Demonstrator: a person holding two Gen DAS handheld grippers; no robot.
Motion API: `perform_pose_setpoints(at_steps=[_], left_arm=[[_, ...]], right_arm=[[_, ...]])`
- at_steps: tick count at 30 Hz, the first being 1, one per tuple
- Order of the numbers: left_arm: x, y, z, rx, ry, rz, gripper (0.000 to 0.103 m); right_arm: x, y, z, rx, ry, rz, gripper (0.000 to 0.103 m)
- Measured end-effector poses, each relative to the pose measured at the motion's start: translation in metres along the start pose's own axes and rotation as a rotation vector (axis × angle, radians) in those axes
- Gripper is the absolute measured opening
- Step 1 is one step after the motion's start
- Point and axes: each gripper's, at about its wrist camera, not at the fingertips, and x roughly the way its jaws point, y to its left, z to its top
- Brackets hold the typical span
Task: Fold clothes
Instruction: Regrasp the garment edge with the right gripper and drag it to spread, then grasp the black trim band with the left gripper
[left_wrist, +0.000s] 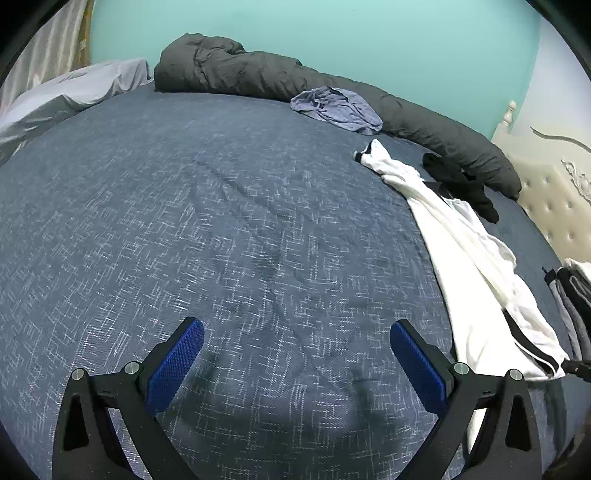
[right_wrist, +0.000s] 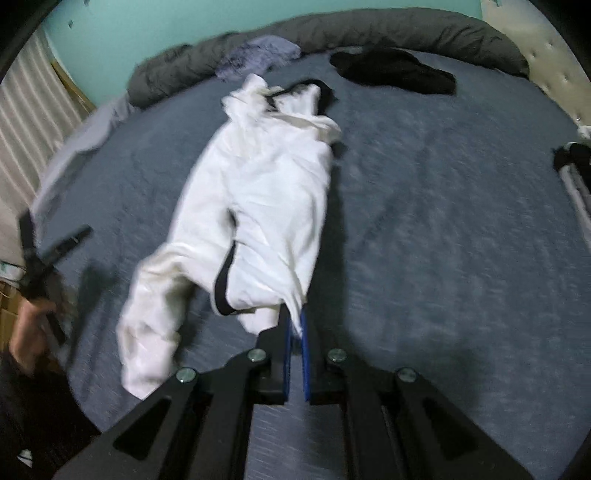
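Note:
A white garment with black trim (right_wrist: 258, 206) lies stretched along the blue bed cover (right_wrist: 443, 240). My right gripper (right_wrist: 295, 325) is shut on its near hem and holds that edge just above the bed. In the left wrist view the same garment (left_wrist: 461, 243) runs down the right side. My left gripper (left_wrist: 295, 332) is open and empty over bare bed cover (left_wrist: 221, 221), well left of the garment. It also shows in the right wrist view (right_wrist: 48, 254) at the far left, held in a hand.
A black garment (left_wrist: 461, 184) and a crumpled light-blue one (left_wrist: 336, 109) lie near a rolled dark grey duvet (left_wrist: 258, 74) at the far side. Folded grey and dark clothes (left_wrist: 570, 302) are stacked at the right edge. A padded headboard (left_wrist: 554, 184) stands beyond.

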Motion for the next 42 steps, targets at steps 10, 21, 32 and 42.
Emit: perform_pose_setpoints(at_steps=[10, 21, 32, 42], left_arm=[[0.004, -0.001, 0.001, -0.003, 0.007, 0.003, 0.103], [0.012, -0.014, 0.002, 0.016, 0.016, 0.003, 0.103], [0.036, -0.039, 0.002, 0.068, 0.053, 0.001, 0.103], [0.046, -0.077, 0.013, 0.132, 0.073, -0.037, 0.103]], right_arm=[[-0.003, -0.037, 0.013, 0.124, 0.069, -0.057, 0.01], [-0.001, -0.039, 0.08, 0.323, -0.227, 0.006, 0.043], [0.054, -0.033, 0.073, 0.496, -0.312, -0.038, 0.045], [0.066, -0.02, 0.074, 0.43, -0.322, -0.007, 0.057]])
